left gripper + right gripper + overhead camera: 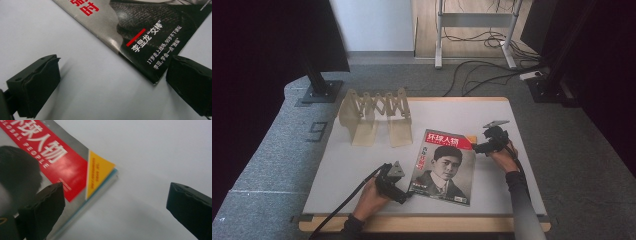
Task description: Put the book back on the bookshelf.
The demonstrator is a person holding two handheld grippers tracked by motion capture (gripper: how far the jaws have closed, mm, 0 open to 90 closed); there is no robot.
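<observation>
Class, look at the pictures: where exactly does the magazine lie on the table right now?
In the high view the magazine lies flat, right of the table's centre, between the left gripper at its near-left corner and the right gripper at its far-right corner.

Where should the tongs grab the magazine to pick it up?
Probably at its corners. The magazine lies flat, so only thin edges offer a hold. The left tongs sit open at the near-left corner, the right tongs open at the far-right one; slide a jaw under from outside.

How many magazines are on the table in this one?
1. The magazine lies flat, cover up, between the left gripper at its near corner and the right gripper at its far corner.
</observation>
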